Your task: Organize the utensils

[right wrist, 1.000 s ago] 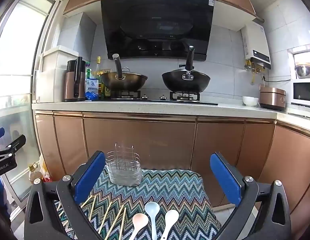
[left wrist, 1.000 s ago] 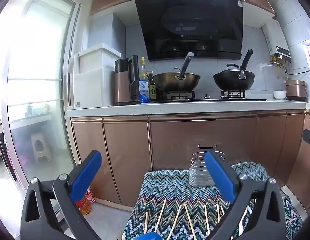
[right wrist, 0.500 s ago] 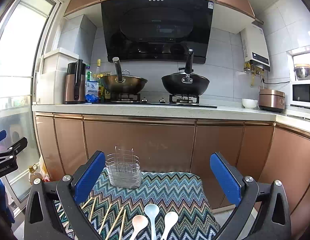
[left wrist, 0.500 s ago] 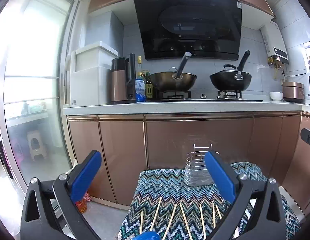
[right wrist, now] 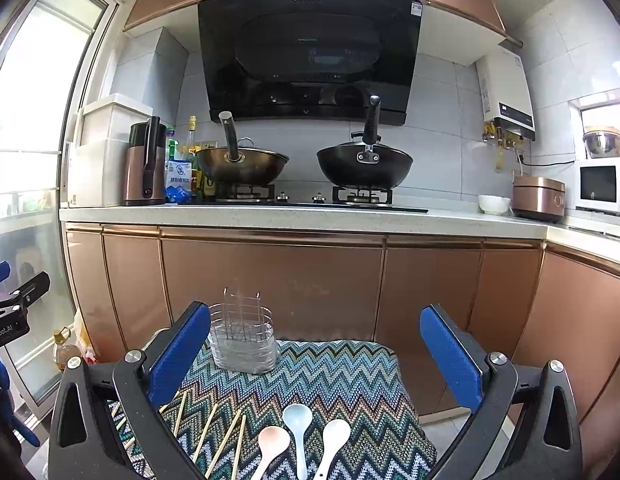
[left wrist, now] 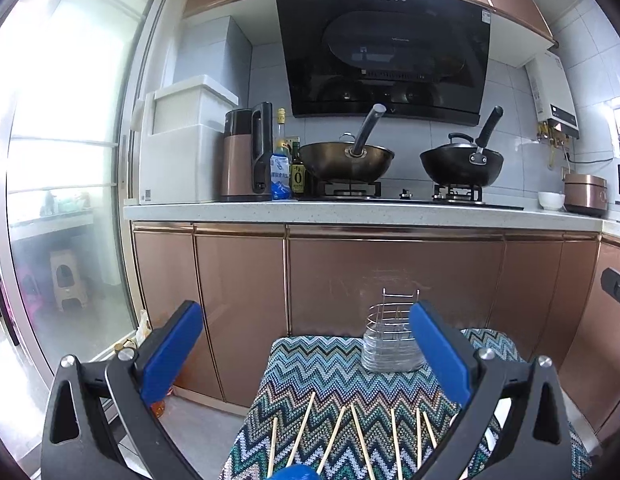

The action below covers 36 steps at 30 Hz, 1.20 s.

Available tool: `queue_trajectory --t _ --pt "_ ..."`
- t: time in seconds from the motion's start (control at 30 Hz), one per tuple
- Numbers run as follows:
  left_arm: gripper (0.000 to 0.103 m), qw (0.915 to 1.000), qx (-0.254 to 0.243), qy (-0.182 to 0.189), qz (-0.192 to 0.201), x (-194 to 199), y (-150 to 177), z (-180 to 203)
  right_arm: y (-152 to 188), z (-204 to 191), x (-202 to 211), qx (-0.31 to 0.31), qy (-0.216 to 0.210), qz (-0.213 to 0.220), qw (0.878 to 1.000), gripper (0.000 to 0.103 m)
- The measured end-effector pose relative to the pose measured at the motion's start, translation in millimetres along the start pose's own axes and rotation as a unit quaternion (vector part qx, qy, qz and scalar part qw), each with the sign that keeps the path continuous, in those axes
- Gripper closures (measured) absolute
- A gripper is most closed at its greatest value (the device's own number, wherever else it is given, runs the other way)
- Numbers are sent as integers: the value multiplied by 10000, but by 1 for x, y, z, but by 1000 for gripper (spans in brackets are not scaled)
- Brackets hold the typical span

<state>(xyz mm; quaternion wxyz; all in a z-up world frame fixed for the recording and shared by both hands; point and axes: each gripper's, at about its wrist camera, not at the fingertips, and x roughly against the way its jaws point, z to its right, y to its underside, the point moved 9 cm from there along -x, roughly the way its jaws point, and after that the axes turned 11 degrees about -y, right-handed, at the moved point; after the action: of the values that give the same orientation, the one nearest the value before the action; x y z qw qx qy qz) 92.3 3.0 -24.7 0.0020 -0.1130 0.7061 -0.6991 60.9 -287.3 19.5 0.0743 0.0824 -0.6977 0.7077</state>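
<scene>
A wire utensil holder (left wrist: 391, 338) (right wrist: 242, 339) stands upright at the far edge of a small table under a zigzag cloth (left wrist: 333, 376) (right wrist: 341, 376). Several wooden chopsticks (left wrist: 341, 436) (right wrist: 218, 432) lie side by side on the near part of the cloth. Three spoons (right wrist: 300, 436), one pink, one pale blue, one white, lie to their right. My left gripper (left wrist: 310, 356) hangs open above the chopsticks, holding nothing. My right gripper (right wrist: 313, 360) is open above the spoons, also holding nothing.
Copper cabinet fronts (right wrist: 270, 280) rise just behind the table, with a counter carrying two woks (right wrist: 242, 166), a kettle and bottles. A glass sliding door (left wrist: 62, 200) is on the left, with an oil bottle (right wrist: 64, 354) on the floor beside it.
Both views have drifted slightly, as if both grippers pulled back and rose a little; the holder sits lower and smaller in view. Both grippers stay open.
</scene>
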Motion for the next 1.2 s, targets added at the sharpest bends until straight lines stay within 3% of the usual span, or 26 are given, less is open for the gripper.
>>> queue_trajectory --t 0.3,0.6,0.77,1.2 --pt "0 9999 142 -50 -22 -1 -3 -4 -3 3 5 27 41 154 9999 0" --pt "0 9998 -136 -127 29 -2 -5 5 -3 8 8 68 27 296 9995 0" --pt "0 9998 -177 -118 27 -2 -6 7 -7 8 11 -49 -186 485 9986 0" --pt "0 9995 -255 -105 162 1 -13 10 -5 11 7 -115 -323 413 9986 0"
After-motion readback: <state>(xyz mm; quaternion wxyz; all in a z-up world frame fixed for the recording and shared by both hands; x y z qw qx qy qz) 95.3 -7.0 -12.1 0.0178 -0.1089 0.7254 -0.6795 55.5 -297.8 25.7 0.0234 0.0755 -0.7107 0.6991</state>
